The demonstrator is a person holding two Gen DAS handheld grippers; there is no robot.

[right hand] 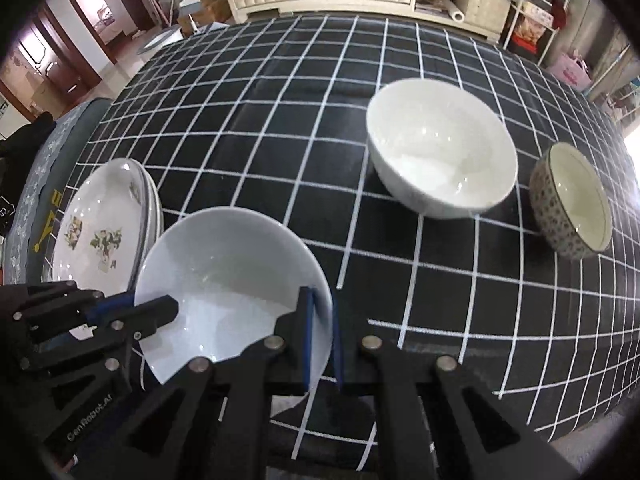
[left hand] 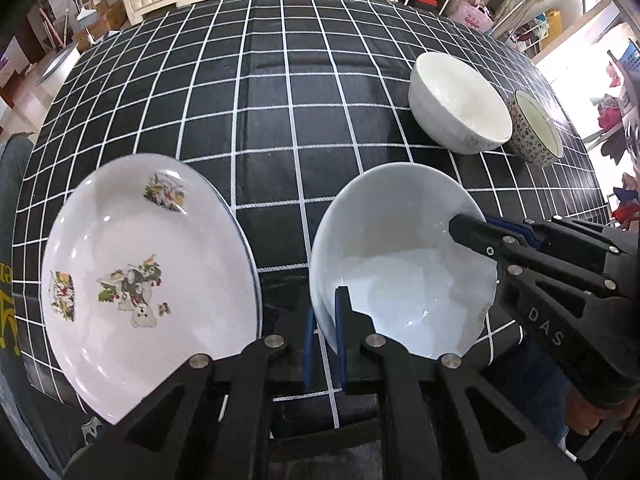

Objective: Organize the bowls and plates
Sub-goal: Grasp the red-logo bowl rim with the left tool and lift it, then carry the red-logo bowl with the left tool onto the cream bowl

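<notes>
Nearest, the left tool (left hand: 323, 334) is clenched on the near rim of a plain white glazed ceramic bowl (left hand: 400, 264), one blue-padded finger inside the wall and one outside. The right tool (right hand: 322, 340) grasps the same bowl's (right hand: 228, 280) rim at the opposite side, its fingers likewise straddling the wall. The bowl sits near the front edge of the desk, which is covered in a black cloth with a white grid (left hand: 272, 120). Just beside it on the left lies a stack of shallow white plates with floral prints (left hand: 140, 280). Farther back on the right stands a second white ceramic bowl (right hand: 440, 160), and close beside it a smaller bowl with a dark speckled pattern outside and cream inside (right hand: 572, 208).
</notes>
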